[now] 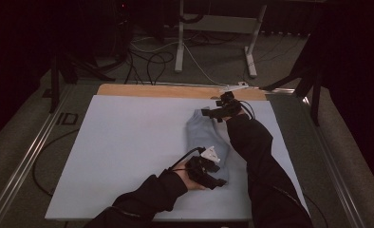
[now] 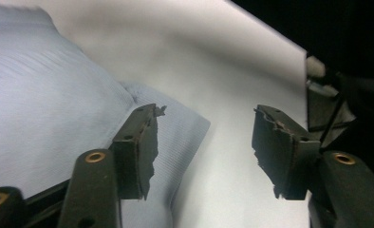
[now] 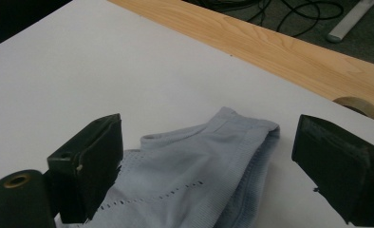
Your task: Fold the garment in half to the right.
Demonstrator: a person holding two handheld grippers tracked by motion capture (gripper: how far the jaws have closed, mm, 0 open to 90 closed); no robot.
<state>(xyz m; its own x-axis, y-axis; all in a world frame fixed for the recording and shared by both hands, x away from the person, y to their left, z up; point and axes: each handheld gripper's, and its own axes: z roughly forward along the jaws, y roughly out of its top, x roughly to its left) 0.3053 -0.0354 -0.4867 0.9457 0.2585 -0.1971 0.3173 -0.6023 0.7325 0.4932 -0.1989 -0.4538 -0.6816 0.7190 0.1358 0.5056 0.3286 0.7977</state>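
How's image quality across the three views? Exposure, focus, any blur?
High view: dim, dark at the edges; the sock and white sheet read clearly, the grippers show as dark shapes. Left gripper view: the sock is soft close up, the far corner is black, the jaws are fairly sharp. Right gripper view: brightest and evenly lit, sock knit sharp, near jaws slightly soft.

sock (image 1: pixel 205 137) on sheet (image 1: pixel 128 142) | left gripper (image 1: pixel 218 182) near end | right gripper (image 1: pixel 212 114) far end
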